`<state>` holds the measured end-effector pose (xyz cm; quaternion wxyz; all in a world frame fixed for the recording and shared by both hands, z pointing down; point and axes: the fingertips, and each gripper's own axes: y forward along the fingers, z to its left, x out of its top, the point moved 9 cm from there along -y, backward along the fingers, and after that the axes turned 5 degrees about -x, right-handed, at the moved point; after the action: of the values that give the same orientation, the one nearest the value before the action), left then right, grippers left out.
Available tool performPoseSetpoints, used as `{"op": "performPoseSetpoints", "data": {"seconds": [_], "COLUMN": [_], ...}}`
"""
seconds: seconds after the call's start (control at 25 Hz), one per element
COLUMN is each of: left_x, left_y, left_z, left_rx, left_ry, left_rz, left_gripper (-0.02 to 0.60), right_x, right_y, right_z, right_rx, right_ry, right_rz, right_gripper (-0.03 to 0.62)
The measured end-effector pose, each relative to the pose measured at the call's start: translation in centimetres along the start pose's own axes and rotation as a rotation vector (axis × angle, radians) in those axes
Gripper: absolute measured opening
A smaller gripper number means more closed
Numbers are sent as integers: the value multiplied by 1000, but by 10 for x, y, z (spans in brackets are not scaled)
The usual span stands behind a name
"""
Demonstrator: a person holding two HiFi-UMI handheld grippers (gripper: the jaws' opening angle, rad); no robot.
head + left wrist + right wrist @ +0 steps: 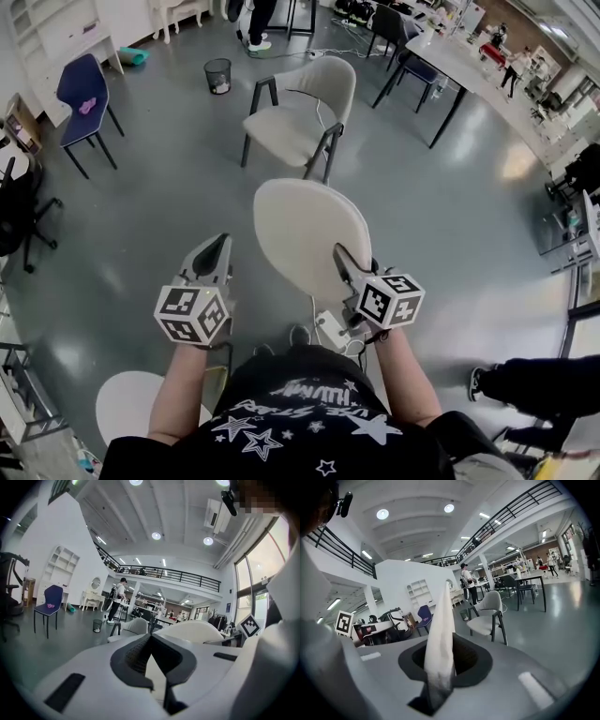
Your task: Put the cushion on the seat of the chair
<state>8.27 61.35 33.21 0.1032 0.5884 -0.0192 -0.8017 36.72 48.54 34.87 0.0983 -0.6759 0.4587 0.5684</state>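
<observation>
So your R gripper [342,255] is pinching the cushion [305,230] edge btwn its fingers. L gripper [216,249] fingers are pressed together, empty, just beside it. Chair [302,117] sits well beyond both fingertips.

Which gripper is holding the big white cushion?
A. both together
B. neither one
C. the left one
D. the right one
D: the right gripper pinches the edge of the cushion, while the left gripper beside it holds nothing.
</observation>
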Motion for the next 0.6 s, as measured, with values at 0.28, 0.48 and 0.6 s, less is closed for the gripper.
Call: {"op": "performPoseSetpoints", "data": {"seconds": [0.28, 0.48, 0.6], "left_x": [-13, -29, -33], "left_y": [-21, -24, -21], "left_z": [4, 6, 9], "left_rx": [-23, -38, -43], "left_ry": [5, -24, -29], "left_rz": [23, 55, 66], "left_gripper": [9, 9, 9], "right_x": [-12, -22, -26], "right_y": [-12, -17, -10], "right_z": [13, 6, -2], "right_rx": [-45, -60, -79], "right_ry": [-14, 35, 60], "right_rz": [-8, 12, 27], "right_gripper": [61, 61, 61]}}
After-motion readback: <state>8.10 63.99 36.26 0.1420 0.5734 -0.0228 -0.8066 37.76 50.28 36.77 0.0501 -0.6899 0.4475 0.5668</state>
